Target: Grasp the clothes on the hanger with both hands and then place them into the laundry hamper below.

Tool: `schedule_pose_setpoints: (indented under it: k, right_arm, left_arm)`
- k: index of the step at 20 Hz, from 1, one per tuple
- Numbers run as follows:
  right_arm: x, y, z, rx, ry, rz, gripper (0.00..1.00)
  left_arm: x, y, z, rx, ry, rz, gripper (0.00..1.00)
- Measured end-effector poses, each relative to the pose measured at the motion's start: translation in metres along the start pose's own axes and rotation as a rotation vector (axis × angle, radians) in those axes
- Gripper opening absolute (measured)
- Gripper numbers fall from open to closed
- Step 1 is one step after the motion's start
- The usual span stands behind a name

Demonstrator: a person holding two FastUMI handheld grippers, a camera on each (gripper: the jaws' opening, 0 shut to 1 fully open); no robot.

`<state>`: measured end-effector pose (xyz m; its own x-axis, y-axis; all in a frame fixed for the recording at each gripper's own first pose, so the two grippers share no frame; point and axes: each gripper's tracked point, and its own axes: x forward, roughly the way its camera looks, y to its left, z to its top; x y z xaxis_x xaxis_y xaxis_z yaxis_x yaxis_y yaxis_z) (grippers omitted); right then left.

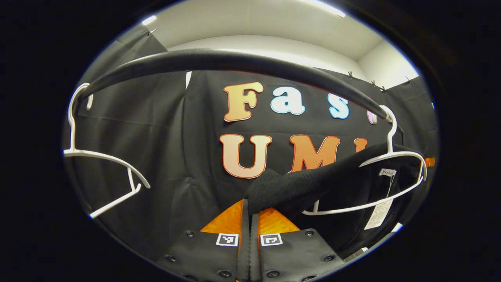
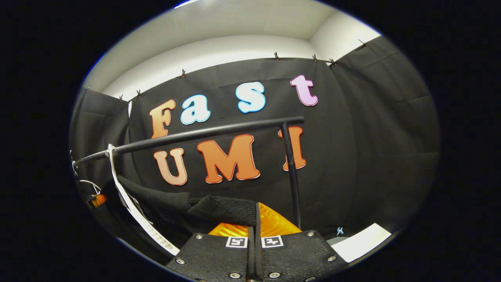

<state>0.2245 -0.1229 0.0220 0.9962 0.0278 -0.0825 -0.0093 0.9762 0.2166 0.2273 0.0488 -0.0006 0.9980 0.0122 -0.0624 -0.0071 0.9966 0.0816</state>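
Black knit garment [image 1: 297, 188] draped over white hanger [image 1: 391, 164] on rail [image 1: 219, 60].

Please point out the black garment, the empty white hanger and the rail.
Garment [image 1: 289, 188]: left gripper view, pinched sleeve.
Empty hanger [image 1: 105, 158]: left gripper view, upper arm.
Rail [image 2: 203, 133]: right gripper view, middle of bar.

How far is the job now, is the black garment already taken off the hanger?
Done: both tools have closed on the black garment, the left tool and the right tool each pinching a fold. In hand: pulling it free; it is still draped on the white hanger on the rail. Left: lowering it into the hamper.
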Motion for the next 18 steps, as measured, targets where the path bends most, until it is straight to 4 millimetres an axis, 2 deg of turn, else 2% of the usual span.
schedule_pose_setpoints:
  k: [3, 9, 13, 18]
  right_arm:
    - [0.018, 0.004, -0.038, 0.068, 0.06, 0.069, 0.0]
    - [0.051, 0.011, -0.087, 0.209, 0.125, 0.174, 0.0]
    - [0.072, 0.013, -0.12, 0.238, 0.174, 0.192, 0.0]
    - [0.079, 0.025, -0.163, 0.246, 0.25, 0.216, 0.0]
  left_arm:
    - [0.001, 0.004, -0.009, -0.011, 0.016, 0.033, 0.07]
    - [0.0, 0.021, -0.025, -0.01, 0.048, 0.081, 0.07]
    - [-0.002, 0.019, -0.048, 0.001, 0.077, 0.106, 0.07]
    - [-0.006, 0.02, -0.063, -0.021, 0.102, 0.117, 0.07]
